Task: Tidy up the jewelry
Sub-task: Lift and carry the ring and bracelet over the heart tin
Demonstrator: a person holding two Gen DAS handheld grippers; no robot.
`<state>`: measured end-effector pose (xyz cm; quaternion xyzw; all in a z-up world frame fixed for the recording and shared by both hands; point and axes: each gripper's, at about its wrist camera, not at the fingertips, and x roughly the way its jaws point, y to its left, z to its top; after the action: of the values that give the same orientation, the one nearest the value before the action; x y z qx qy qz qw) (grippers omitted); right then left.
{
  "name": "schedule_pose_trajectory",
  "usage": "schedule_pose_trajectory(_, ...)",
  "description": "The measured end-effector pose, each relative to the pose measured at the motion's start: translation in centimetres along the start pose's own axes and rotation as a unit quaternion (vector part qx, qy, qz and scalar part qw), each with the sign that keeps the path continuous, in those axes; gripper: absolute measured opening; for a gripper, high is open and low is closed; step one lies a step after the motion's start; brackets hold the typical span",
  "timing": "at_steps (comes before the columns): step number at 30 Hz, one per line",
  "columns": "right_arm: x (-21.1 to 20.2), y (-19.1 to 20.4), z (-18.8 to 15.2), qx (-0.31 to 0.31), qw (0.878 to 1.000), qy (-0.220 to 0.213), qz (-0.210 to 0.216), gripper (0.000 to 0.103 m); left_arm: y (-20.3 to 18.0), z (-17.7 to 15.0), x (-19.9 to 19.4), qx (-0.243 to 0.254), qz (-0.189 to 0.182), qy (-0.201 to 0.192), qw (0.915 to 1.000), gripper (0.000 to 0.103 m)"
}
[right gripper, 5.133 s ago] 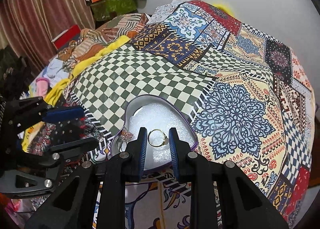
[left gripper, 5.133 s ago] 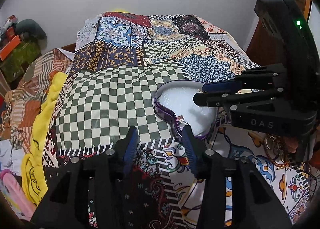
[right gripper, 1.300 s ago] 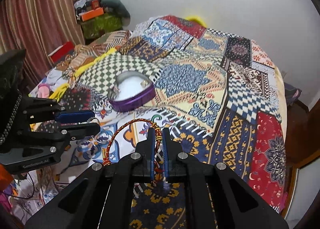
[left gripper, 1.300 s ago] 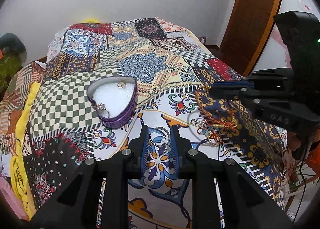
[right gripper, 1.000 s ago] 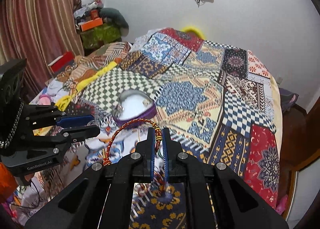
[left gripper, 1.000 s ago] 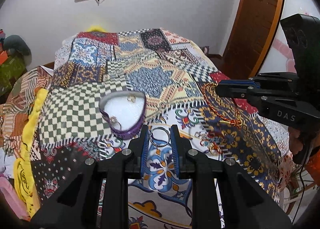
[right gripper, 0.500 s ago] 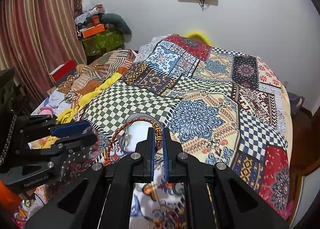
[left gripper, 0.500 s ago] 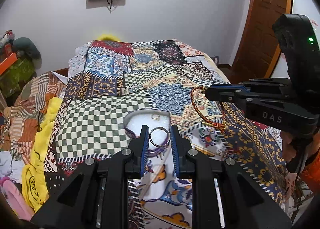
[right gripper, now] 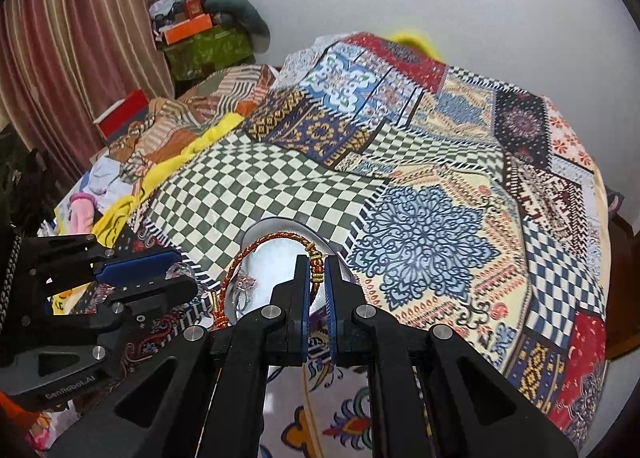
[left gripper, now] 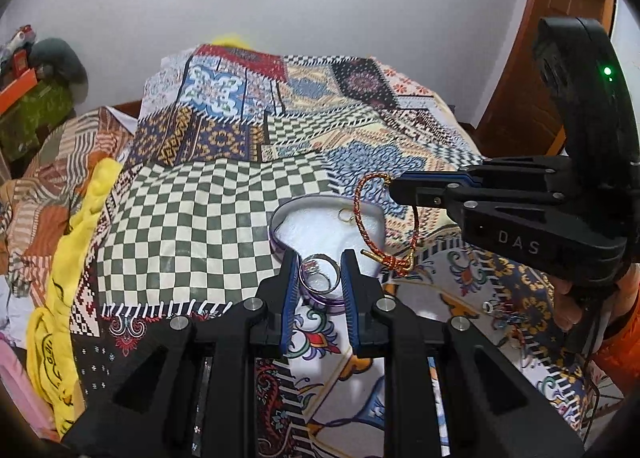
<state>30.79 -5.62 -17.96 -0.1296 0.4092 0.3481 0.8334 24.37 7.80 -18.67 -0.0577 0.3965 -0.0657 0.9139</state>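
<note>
Both claws loaded, held over the heart-shaped tin (left gripper: pixel 280 218) on the bed (left gripper: pixel 192 218).

Left claw (left gripper: pixel 320 278): fingers drawn in on a silver bangle (left gripper: pixel 319 278), which sits flat between the blue pads, above the tin's near edge. Right claw (right gripper: pixel 316 270): fingers nearly together, pinching a red-and-gold braided bracelet (right gripper: pixel 260 254) at its beaded clasp; the loop hangs leftward from the fingertips, over the tin's right half in the left wrist view. Tin: purple wall, white padded lining, resting on the patchwork bedspread (right gripper: pixel 420 218) at the near edge of its green-checked patch. Inside, a gold ring (left gripper: pixel 345 214) lies toward the far side; a small silver piece (right gripper: pixel 244 286) lies by the near-left wall. More jewelry (left gripper: pixel 500 312) lies on the bedspread right of the tin, beneath the right claw body.
</note>
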Motion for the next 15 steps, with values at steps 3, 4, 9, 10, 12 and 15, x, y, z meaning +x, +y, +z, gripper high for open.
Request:
schedule_pose_trajectory(3,1.2,0.0,0.2,-0.003,1.000,0.015,0.004,0.006,0.4,0.1,0.8,-0.005,0.002,0.005,1.0000,0.020)
schedule_pose_trajectory(4,1.5,0.0,0.3,-0.007,1.000,0.018,0.001,0.006,0.5,0.1,0.9,-0.006,0.002,0.005,1.0000,0.020)
schedule_pose_trajectory(9,2.8,0.0,0.4,-0.018,0.999,0.034,-0.002,0.006,1.3,0.5,1.9,-0.014,0.003,0.007,0.9999,0.020)
schedule_pose_trajectory(10,2.9,0.1,0.4,-0.021,0.999,0.037,-0.003,0.006,1.4,0.6,2.1,-0.014,0.002,0.008,0.9999,0.020)
schedule_pose_trajectory(12,3.3,0.0,0.5,-0.024,0.999,0.044,0.000,0.006,1.5,0.6,2.5,-0.014,-0.001,0.012,0.9998,0.020)
schedule_pose_trajectory(15,3.8,0.0,0.6,-0.029,0.998,0.056,0.007,0.006,1.8,0.9,3.2,-0.016,-0.013,0.020,0.9996,0.020)
